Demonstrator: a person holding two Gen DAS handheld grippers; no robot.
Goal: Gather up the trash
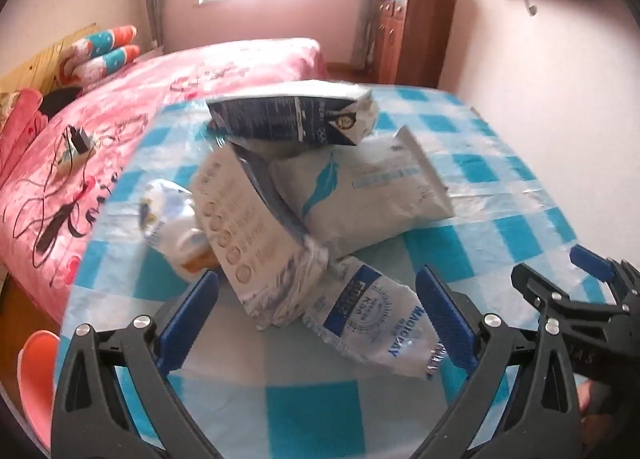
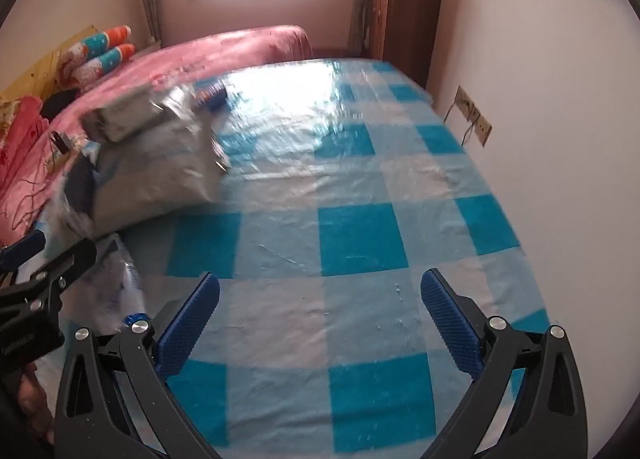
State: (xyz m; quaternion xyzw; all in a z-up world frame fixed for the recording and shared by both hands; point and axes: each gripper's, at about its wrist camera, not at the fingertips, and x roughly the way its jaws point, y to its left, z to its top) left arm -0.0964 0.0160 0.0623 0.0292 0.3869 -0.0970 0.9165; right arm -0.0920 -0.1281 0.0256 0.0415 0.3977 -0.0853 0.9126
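Note:
A heap of empty packaging lies on the blue-checked table [image 1: 500, 179]. It holds a dark blue and white bag [image 1: 296, 119] on top, a white pack with a blue feather [image 1: 360, 199], a white bag with circles [image 1: 252, 235], a "MAGICMAY" wrapper [image 1: 376, 323] and a small crumpled wrapper [image 1: 168, 215]. My left gripper [image 1: 316, 299] is open, its jaws on either side of the near end of the heap. My right gripper [image 2: 320, 299] is open and empty over bare tablecloth [image 2: 360, 187]; the heap [image 2: 152, 171] is blurred at its left. The right gripper also shows in the left wrist view [image 1: 560, 279].
A bed with a pink cover [image 1: 160, 99] stands left of the table, with pillows [image 1: 104, 51] and a charger with cables [image 1: 76, 147] on it. A wooden cabinet [image 1: 416, 31] stands at the back. A wall [image 2: 540, 59] with sockets [image 2: 474, 115] borders the table's right. An orange stool [image 1: 36, 371] is at lower left.

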